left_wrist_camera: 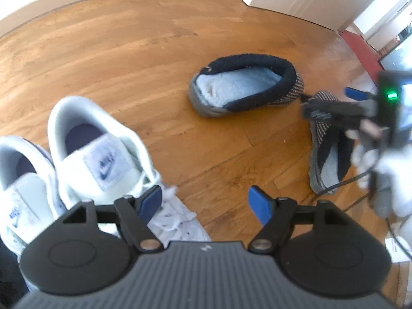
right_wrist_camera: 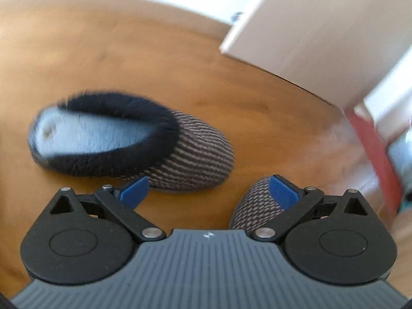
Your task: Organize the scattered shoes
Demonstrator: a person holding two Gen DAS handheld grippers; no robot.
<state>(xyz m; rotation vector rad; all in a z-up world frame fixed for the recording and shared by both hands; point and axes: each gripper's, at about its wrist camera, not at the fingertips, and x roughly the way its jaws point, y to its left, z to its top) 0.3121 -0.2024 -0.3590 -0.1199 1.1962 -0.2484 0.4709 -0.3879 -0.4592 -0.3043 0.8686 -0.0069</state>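
Right wrist view shows the right gripper [right_wrist_camera: 209, 189] with its jaws wide apart and nothing between them. One striped slipper [right_wrist_camera: 134, 145] lies just ahead and to the left, long side across, toe pointing right. A second slipper [right_wrist_camera: 257, 203] sits right under the right finger. The left gripper [left_wrist_camera: 204, 204], also open and empty, hangs by the white sneakers [left_wrist_camera: 100, 154], so the right one is nearer.
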